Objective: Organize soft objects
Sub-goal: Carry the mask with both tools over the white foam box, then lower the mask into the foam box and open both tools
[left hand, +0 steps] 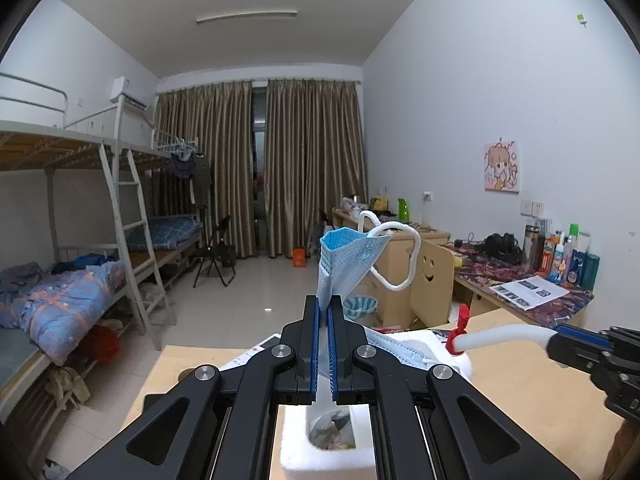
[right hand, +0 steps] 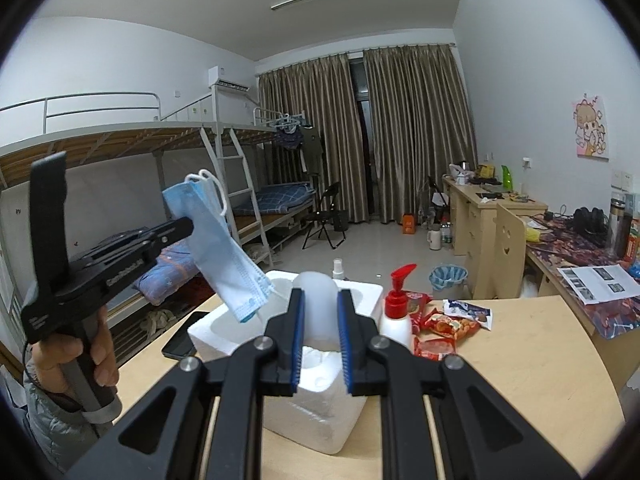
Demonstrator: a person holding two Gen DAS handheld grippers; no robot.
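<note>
On the wooden table [right hand: 520, 360]: one white foam box [right hand: 320, 392], hollows upward, apparently the bin for soft items. Right gripper [right hand: 320, 320]: jaws narrow, clamped on a white tube [left hand: 504, 334], pointing slightly downward over the box. Left gripper [left hand: 324, 312]: jaws shut tight on a blue face mask [left hand: 348, 256], lifted above the box with its ear loops dangling, likely for dropping in; a hand [right hand: 86, 354] grips its handle.

Left gripper [left hand: 323, 308] is clamped tight and raised, pointing nearly level, with the left hand [right hand: 76, 356] wrapped around its handle and a grey sleeve [right hand: 48, 420] showing below. Right gripper [right hand: 320, 300] sits low, jaws only slightly apart, gripping something white and rounded.
</note>
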